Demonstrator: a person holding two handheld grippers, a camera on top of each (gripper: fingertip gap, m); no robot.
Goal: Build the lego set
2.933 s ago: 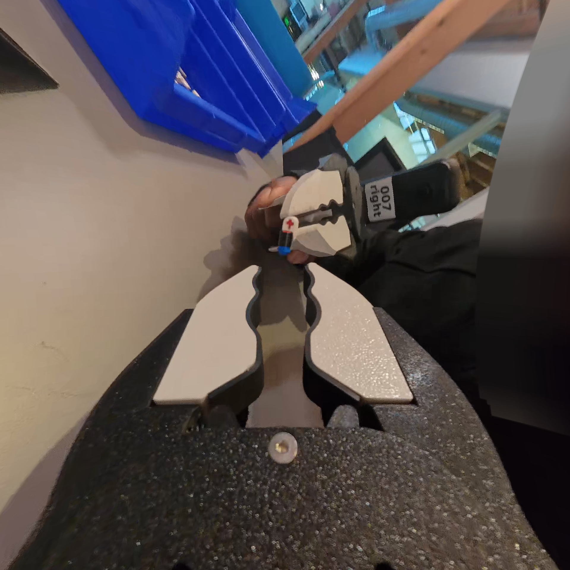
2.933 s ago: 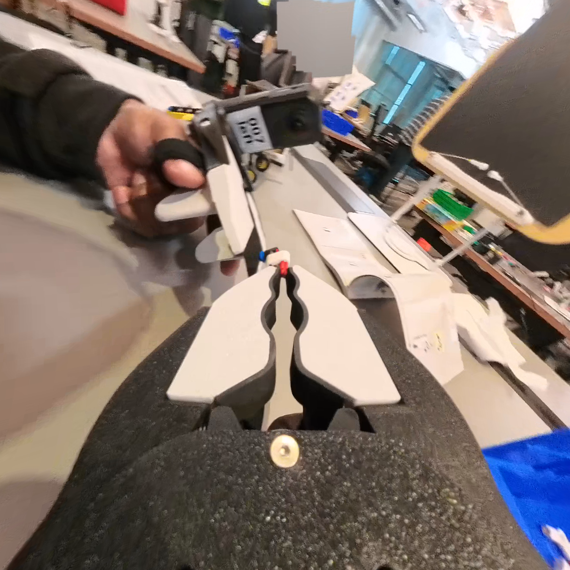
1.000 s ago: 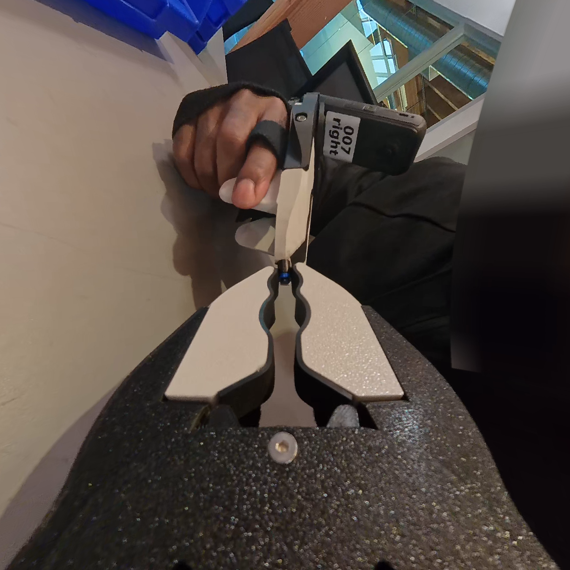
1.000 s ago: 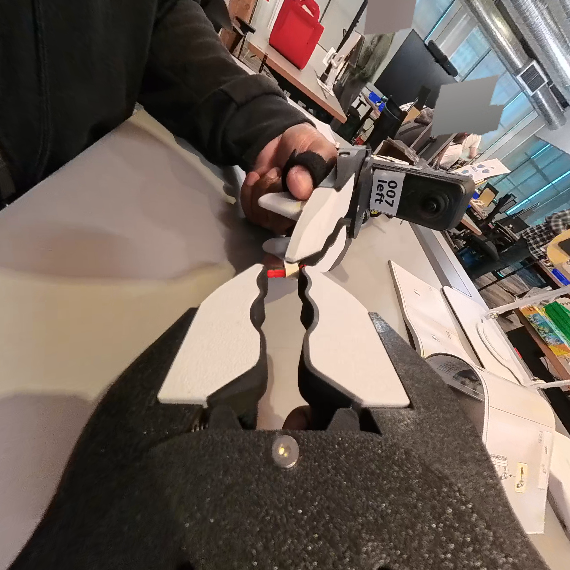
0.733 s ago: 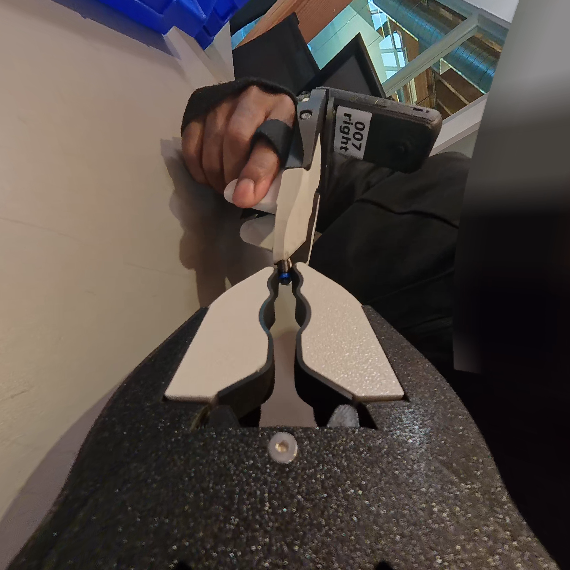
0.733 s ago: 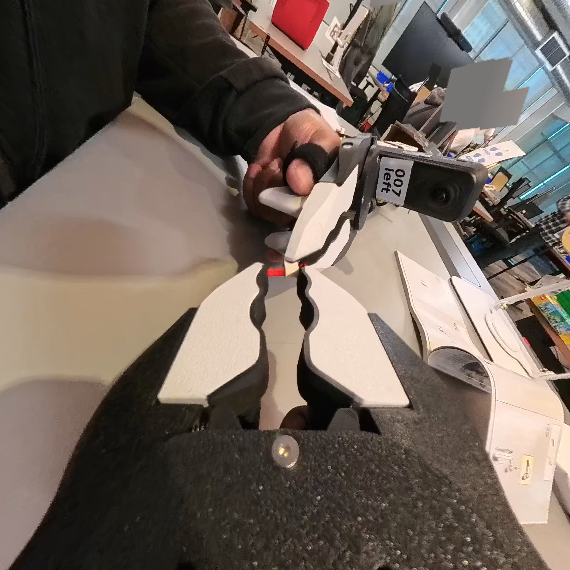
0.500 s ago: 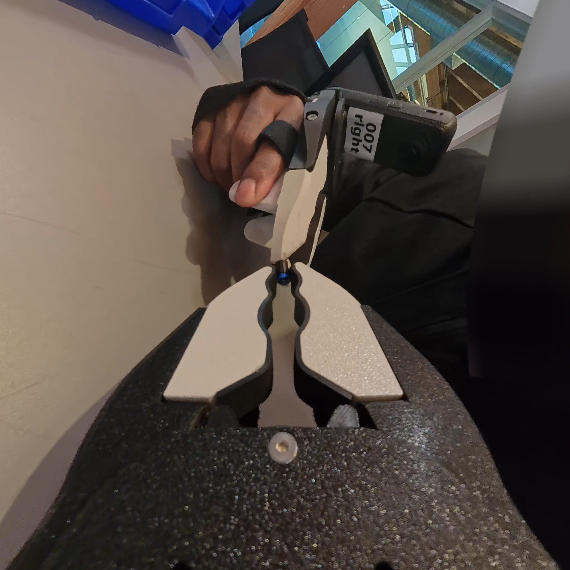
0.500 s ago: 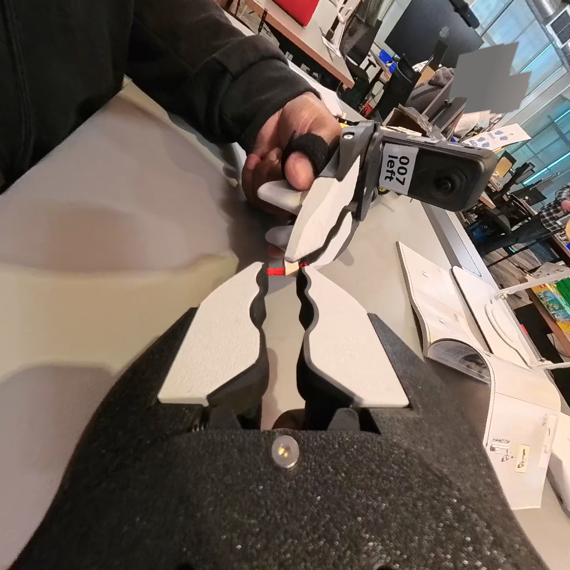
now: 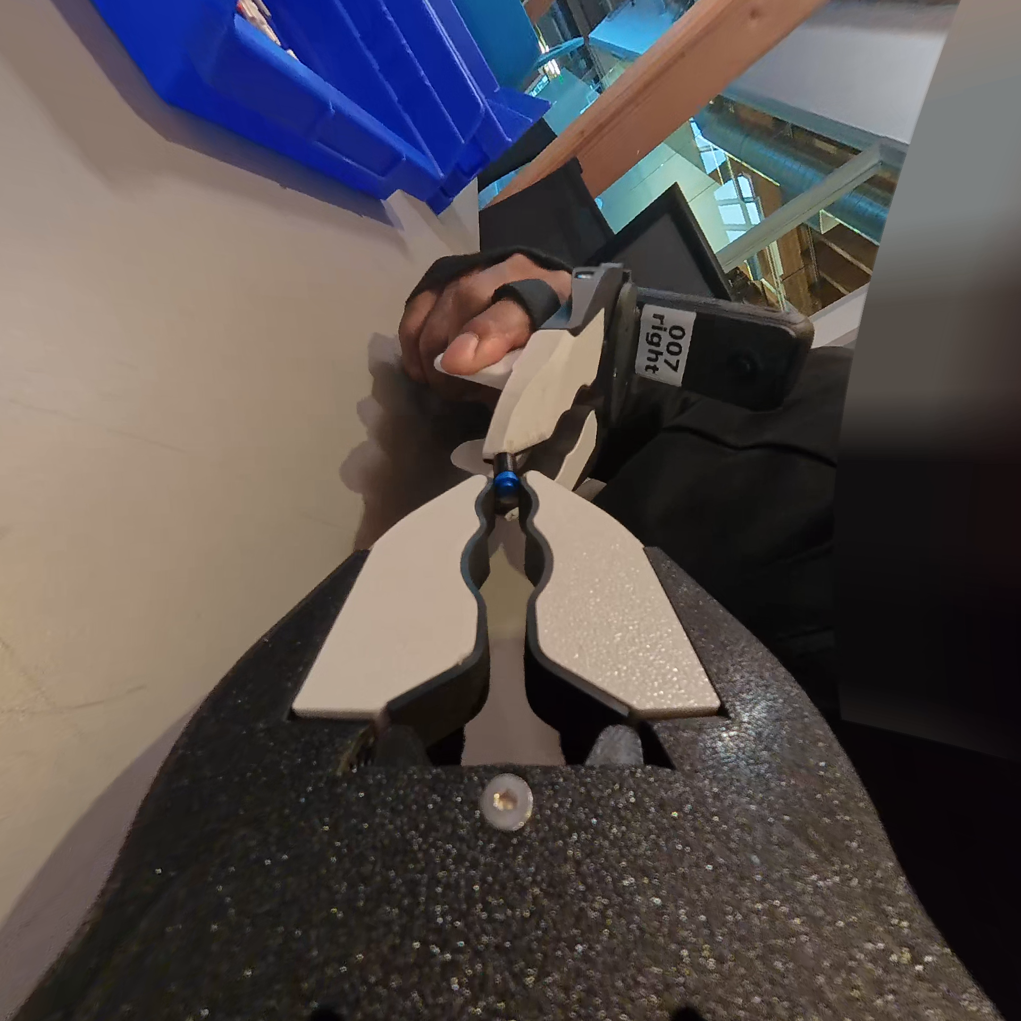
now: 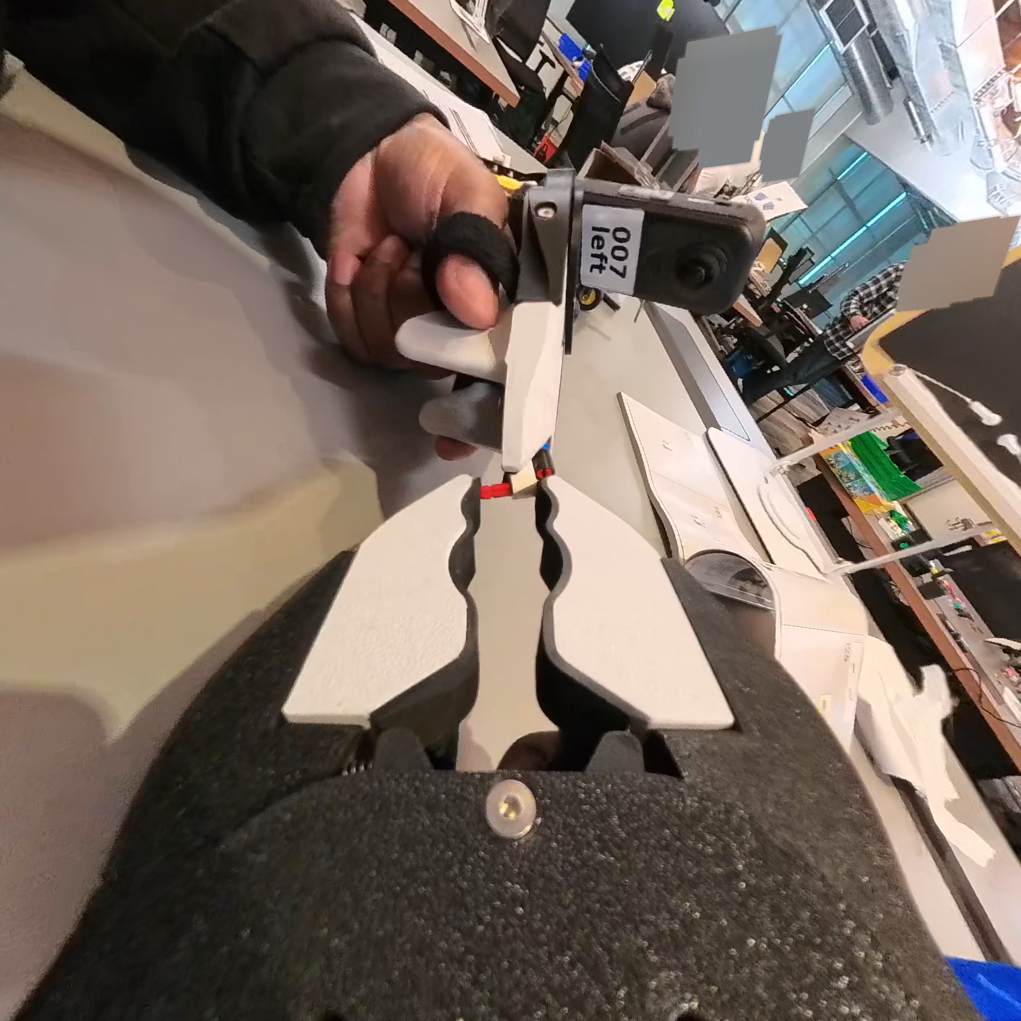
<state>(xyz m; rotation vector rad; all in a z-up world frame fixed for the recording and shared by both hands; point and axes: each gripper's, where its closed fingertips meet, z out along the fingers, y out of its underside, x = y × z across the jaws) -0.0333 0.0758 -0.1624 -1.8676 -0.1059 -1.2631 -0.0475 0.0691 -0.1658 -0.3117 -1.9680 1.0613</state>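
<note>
A small toy-brick assembly hangs between both grippers above the pale table [image 9: 166, 387]. My left gripper [image 9: 505, 489] is shut on its blue pin [image 9: 505, 482], which joins a short black piece [image 9: 504, 461]. My right gripper [image 10: 508, 490] is shut across the red axle [image 10: 493, 490] and the tan connector [image 10: 523, 484] on it. In the left wrist view the right gripper [image 9: 511, 450] comes down from above right onto the black piece. In the right wrist view the left gripper [image 10: 525, 469] comes down from above onto the tan connector. A hand holds each gripper.
Blue bins [image 9: 331, 83] stand at the table's far edge in the left wrist view. An open white booklet [image 10: 690, 486] and loose white sheets [image 10: 884, 718] lie to the right in the right wrist view. A dark sleeve [image 10: 221, 83] crosses the upper left. Both grippers' tips are close together, under 4 cm apart.
Both grippers keep their hold on the assembly and have turned together. In the left wrist view the right gripper now leans to the right, and the blue bins have come back into view.
</note>
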